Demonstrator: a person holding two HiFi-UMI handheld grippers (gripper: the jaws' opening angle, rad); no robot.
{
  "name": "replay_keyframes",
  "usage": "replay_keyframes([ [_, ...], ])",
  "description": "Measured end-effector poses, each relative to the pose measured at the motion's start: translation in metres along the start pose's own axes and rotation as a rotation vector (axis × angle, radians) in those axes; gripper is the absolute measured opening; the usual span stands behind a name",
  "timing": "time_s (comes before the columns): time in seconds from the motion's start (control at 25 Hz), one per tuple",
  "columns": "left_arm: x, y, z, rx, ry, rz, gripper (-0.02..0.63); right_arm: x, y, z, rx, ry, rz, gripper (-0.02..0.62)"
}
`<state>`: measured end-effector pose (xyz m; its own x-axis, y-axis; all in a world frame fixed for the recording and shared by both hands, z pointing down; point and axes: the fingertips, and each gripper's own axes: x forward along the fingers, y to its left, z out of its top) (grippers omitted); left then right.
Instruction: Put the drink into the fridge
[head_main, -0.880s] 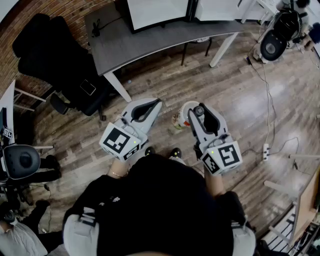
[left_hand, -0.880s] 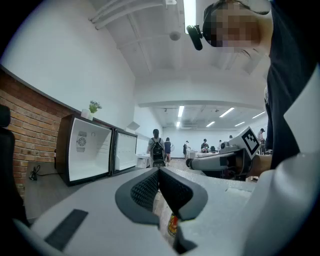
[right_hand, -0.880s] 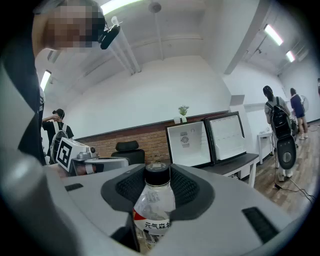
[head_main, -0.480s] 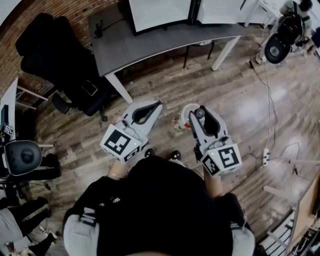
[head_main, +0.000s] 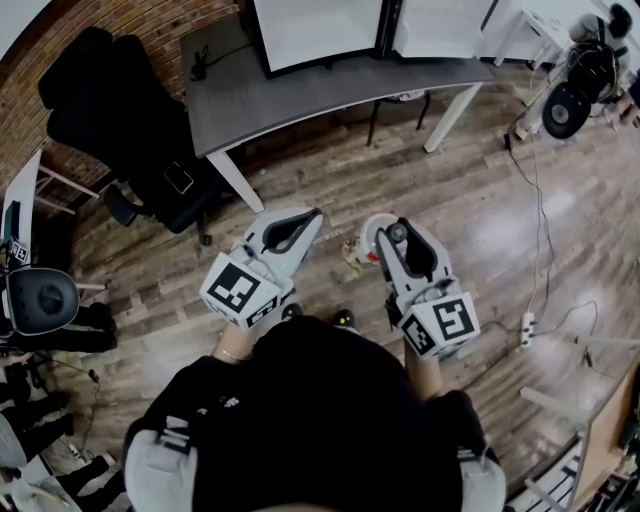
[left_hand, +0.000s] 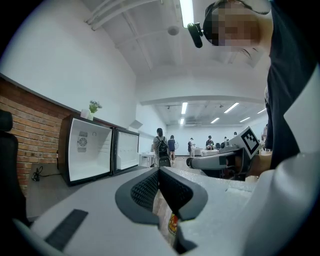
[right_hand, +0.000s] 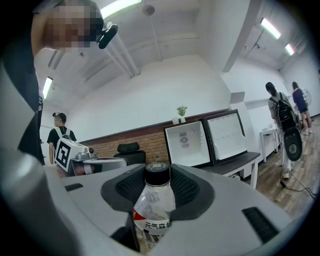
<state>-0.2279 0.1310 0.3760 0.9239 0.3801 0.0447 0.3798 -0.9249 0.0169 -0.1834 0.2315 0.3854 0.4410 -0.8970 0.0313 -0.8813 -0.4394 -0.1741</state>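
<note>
A clear drink bottle (right_hand: 154, 205) with a black cap and a red-and-white label stands upright between the jaws of my right gripper (right_hand: 157, 172), which is shut on it. In the head view the bottle (head_main: 358, 247) hangs over the wooden floor at the tip of the right gripper (head_main: 386, 230). My left gripper (head_main: 315, 214) floats beside it, its tips touching and nothing held; the left gripper (left_hand: 160, 172) shows the bottle's label (left_hand: 173, 224) below its pads. The fridge (head_main: 315, 30) stands on the desk ahead, with two open white compartments (right_hand: 189, 142).
A grey desk (head_main: 300, 95) on white legs carries the fridge. A black office chair (head_main: 110, 100) stands left of it against a brick wall. Cables and a power strip (head_main: 527, 330) lie on the floor at right. People (right_hand: 282, 130) stand in the room behind.
The head view has drifted a little, so desk and fridge sit slightly lower and further right. Both grippers keep their pose, and the bottle stays in the right one.
</note>
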Motion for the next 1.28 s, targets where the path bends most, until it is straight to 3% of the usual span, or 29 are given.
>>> replay_keyframes([
  [0.6,0.005,-0.026,-0.009,0.004,0.025,0.074,-0.003,-0.027,-0.028,-0.009,0.003,0.017,0.033,0.150],
  [0.84,0.010,-0.012,-0.013,-0.007,0.026,0.095,-0.003,-0.014,-0.033,-0.009,0.008,0.017,0.045,0.152],
  [1.28,0.068,0.026,-0.008,-0.010,-0.011,0.041,-0.003,0.018,-0.078,0.004,-0.011,0.016,-0.009,0.152],
])
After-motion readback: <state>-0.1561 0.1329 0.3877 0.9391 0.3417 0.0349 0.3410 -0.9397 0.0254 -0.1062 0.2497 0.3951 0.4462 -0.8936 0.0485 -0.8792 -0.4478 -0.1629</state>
